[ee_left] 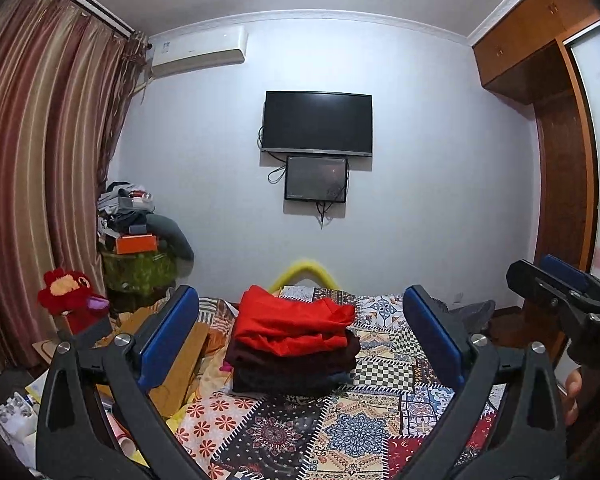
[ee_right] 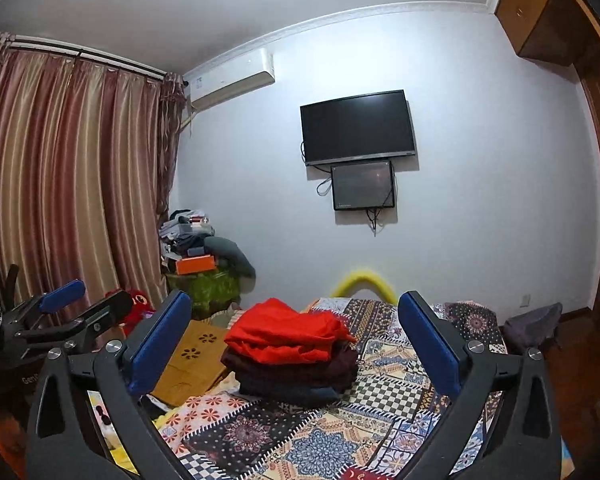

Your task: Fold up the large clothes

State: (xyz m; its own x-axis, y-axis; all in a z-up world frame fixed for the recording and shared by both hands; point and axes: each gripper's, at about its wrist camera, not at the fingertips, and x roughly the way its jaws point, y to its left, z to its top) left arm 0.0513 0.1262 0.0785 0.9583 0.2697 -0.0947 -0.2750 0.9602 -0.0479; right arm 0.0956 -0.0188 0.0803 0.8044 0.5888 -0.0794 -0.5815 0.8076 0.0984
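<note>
Two claws, both wide open, nothing gripped: left claw (ee_left: 300,336), right claw (ee_right: 296,336), each pointing level at a stack of folded clothes (ee_left: 294,344) sitting on the patchwork bed (ee_left: 340,432) at 12 o'clock. Red garment (ee_right: 288,330) on top, dark ones below. Soft, light, floppy fabric; likely slumps if pinched one-sided, so best grab at opposite folded edges, low on the pile. No containers among the task's things; corner clutter pile (ee_left: 136,224) at 10 o'clock too small to read.

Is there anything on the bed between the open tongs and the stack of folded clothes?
Nothing visible. Only bare patchwork bedspread lies between the right tongs, the left tongs and the folded stack, red garment on top.
</note>
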